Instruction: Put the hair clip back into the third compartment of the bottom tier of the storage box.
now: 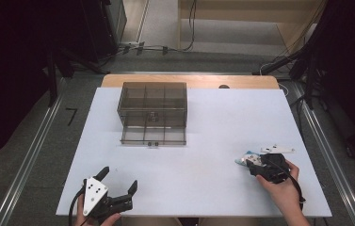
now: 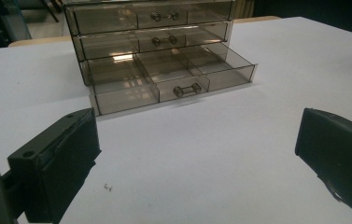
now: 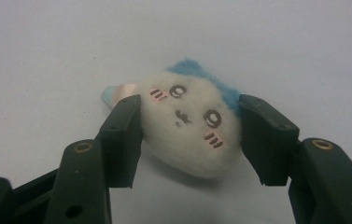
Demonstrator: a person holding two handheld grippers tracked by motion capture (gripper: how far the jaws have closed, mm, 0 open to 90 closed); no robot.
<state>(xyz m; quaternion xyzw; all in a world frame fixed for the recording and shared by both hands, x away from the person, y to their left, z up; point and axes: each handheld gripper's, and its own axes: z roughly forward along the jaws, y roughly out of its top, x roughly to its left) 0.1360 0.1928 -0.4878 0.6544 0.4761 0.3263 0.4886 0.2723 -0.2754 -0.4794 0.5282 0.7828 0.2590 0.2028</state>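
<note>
This looks like a lab or test room set up for recording. A white table [image 1: 222, 141] stands in the middle of the frame on grey carpet [image 1: 34, 155], with metal rails [image 1: 29, 155] running along the floor at left and right. Cables [image 1: 156, 48] trail across the floor at the top, near dark stands [image 1: 55, 70] at upper left and light wooden furniture [image 1: 260, 14] at upper right.

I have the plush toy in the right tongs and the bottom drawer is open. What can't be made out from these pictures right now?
- Plush toy: its underside and back, hidden by its own body and the right tongs in the right gripper view.
- Plush toy in the high view: too small to read.
- Drawer box: its top, cut off by the upper edge of the left gripper view.
- Left tongs: open, hand cut off by the bottom edge.
</note>
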